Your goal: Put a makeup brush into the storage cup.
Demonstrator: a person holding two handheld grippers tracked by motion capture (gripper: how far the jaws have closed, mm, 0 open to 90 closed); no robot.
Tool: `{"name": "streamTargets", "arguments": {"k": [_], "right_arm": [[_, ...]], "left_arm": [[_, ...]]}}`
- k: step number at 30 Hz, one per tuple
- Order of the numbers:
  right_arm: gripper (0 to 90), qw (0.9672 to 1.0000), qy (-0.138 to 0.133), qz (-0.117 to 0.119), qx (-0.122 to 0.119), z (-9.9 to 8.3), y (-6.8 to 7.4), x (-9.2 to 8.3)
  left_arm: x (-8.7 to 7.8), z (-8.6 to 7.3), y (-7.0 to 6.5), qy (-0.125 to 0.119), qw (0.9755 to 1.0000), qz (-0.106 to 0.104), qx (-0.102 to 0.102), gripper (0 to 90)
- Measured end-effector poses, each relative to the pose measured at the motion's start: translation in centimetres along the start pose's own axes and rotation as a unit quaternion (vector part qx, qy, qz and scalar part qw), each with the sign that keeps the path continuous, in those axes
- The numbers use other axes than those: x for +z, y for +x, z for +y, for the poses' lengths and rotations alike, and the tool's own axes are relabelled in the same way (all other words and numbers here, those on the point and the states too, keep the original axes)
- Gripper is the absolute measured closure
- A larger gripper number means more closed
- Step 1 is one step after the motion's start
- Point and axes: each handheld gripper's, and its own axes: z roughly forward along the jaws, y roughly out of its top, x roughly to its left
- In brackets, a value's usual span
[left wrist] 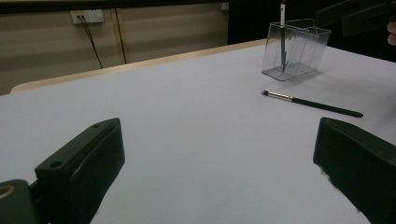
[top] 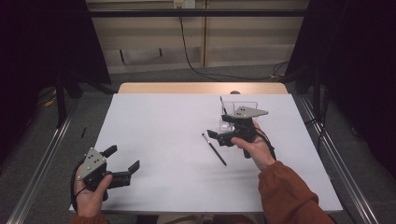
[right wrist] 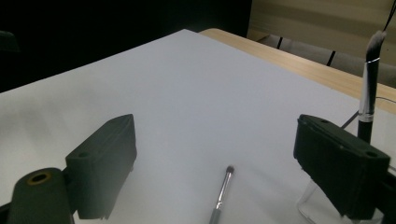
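A thin black makeup brush [top: 214, 149] [left wrist: 310, 103] [right wrist: 222, 191] lies flat on the white table, right of centre. Behind it stands a clear plastic holder [top: 245, 106] [left wrist: 295, 49] with a second brush [top: 222, 106] [left wrist: 282, 37] [right wrist: 369, 88] upright in it. My right gripper [top: 220, 127] [right wrist: 215, 140] hovers open just above the lying brush and in front of the holder, with nothing between its jaws. My left gripper [top: 124, 157] [left wrist: 218, 135] is open and holds nothing near the front left of the table, pointing toward the brush.
The white table top [top: 163, 126] has a wooden strip [top: 201, 87] along its far edge. Cables [top: 187, 51] run down the wall behind. Metal rails [top: 42, 158] flank the table on the floor at both sides.
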Motion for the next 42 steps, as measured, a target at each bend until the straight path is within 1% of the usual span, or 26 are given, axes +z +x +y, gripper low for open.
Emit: {"name": "streamTargets", "arguments": {"k": [4,7,11,15,16,18,20,22,24,25,27,28,30,32,35,37,39,40,42], "right_arm": [[12.5,0.9998,0.021,0.007,0.003,0.2,-0.2,0.7],[11.7,0.9990,0.045,0.010,-0.003,0.3,0.0,1.2],[10.7,0.9979,0.064,0.008,-0.006,0.6,0.0,1.6],[11.2,0.9961,0.088,0.008,-0.003,0.9,0.0,2.1],[12.0,0.9950,0.099,0.009,-0.003,0.9,0.0,2.2],[13.1,0.9920,0.126,0.012,-0.004,0.9,-0.1,2.5],[14.2,0.9890,0.148,0.010,-0.005,1.0,-0.1,2.8],[15.1,0.9851,0.171,0.012,-0.003,1.0,-0.2,3.1],[15.5,0.9809,0.194,0.013,-0.008,1.1,-0.2,3.4],[15.5,0.9790,0.203,0.015,-0.008,1.1,-0.2,3.5],[14.4,0.9750,0.221,0.023,-0.016,1.1,-0.1,3.8],[13.9,0.9740,0.224,0.027,-0.019,1.1,-0.1,3.9],[13.5,0.9718,0.234,0.026,-0.014,1.2,-0.2,4.1],[13.1,0.9666,0.255,0.028,-0.011,1.4,-0.1,4.4],[14.8,0.9580,0.285,0.022,-0.017,1.6,0.0,5.0],[18.8,0.9528,0.302,0.019,-0.019,1.6,0.0,5.4],[24.3,0.9487,0.315,0.017,-0.020,1.6,0.1,5.7],[26.7,0.9458,0.324,0.018,-0.018,1.5,0.0,5.9],[29.7,0.9404,0.339,0.016,-0.022,1.4,0.1,6.3]], "left_arm": [[0.0,0.0,0.0,0.000,1.0000,0.000,0.000,2.0],[0.0,0.0,0.0,0.001,1.0000,0.000,0.001,2.0],[0.0,0.0,0.0,0.001,1.0000,-0.001,0.000,2.0],[0.0,0.0,0.0,0.001,1.0000,0.002,-0.001,2.0],[0.0,0.0,0.0,0.001,1.0000,0.002,-0.001,2.0],[0.0,0.0,0.0,0.001,1.0000,0.002,0.000,2.0],[0.0,0.0,0.0,0.001,1.0000,0.001,0.000,1.9],[0.0,0.0,0.0,0.002,1.0000,0.002,0.001,1.9],[0.1,0.0,0.0,0.003,1.0000,0.000,0.002,1.9],[0.1,0.0,0.0,0.003,1.0000,0.000,0.002,1.9],[0.0,0.0,0.0,0.003,1.0000,0.000,0.001,1.9],[0.0,0.0,0.0,0.003,1.0000,0.000,0.002,1.9],[0.0,-0.1,0.0,0.003,1.0000,-0.001,0.002,1.9],[0.1,-0.1,0.0,0.005,1.0000,-0.001,0.004,1.9],[0.0,-0.1,0.0,0.005,1.0000,0.000,0.004,1.9],[0.0,-0.1,0.0,0.004,1.0000,0.000,0.003,1.9],[0.0,-0.1,0.0,0.005,1.0000,0.000,0.003,1.9],[0.0,-0.1,0.0,0.005,1.0000,0.000,0.003,1.9],[0.0,-0.1,0.0,0.005,1.0000,-0.001,0.003,1.9]]}}
